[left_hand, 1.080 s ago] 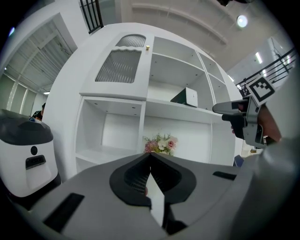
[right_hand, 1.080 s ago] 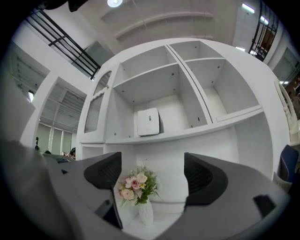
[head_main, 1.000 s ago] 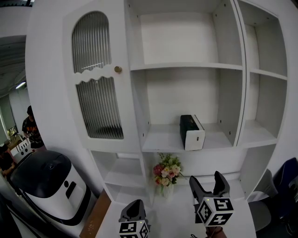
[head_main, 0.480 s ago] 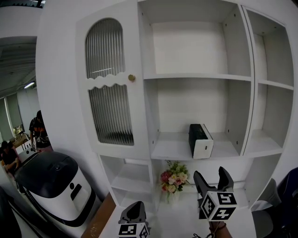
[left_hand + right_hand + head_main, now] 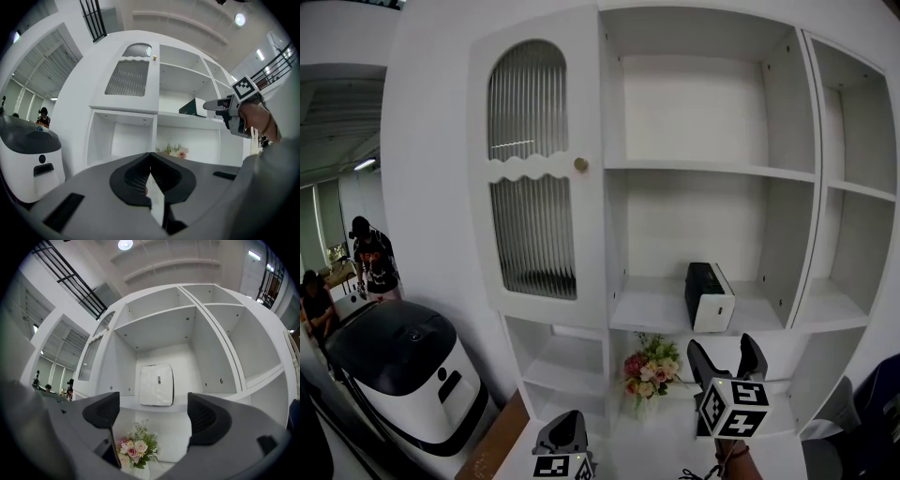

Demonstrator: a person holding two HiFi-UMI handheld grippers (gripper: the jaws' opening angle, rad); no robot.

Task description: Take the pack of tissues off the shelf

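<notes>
Shelf unit (image 5: pixel 431 187): white, tall, with open compartments in several tiers. It fills most of the head view. Its left section has a door (image 5: pixel 530 225) with ribbed glass panels and a small brass knob (image 5: pixel 580 165); the door is closed.

Machine (image 5: pixel 394 361): rounded, with a white body and a black top. It stands on the floor at the lower left, beside the shelf unit.

Table (image 5: pixel 656 455): a white surface with a wooden edge at its left, lying at the foot of the shelf unit beneath both grippers.

Pack of tissues (image 5: pixel 710 296): it sits on the middle shelf of the centre compartment, towards the right side. A white end faces outward and its side is dark. In the right gripper view the pack of tissues (image 5: pixel 156 385) appears as a pale rectangle against the back wall.

Flowers (image 5: pixel 651 364): a pink and cream bunch with green leaves, in the compartment directly below the pack.

Right gripper (image 5: pixel 723 349): raised in front of the shelf unit, below and short of the pack and not touching it. Its own view shows the right gripper (image 5: pixel 154 412) with its jaws wide apart and nothing held. The pack and the flowers (image 5: pixel 133 448) are framed in the gap, well beyond the jaws.

Left gripper (image 5: pixel 565 427): low at the bottom edge of the head view, left of the right gripper. In its own view the left gripper (image 5: pixel 150 164) has its jaws pressed together with nothing between them.

Two people (image 5: pixel 373 262) are visible far off at the left.
</notes>
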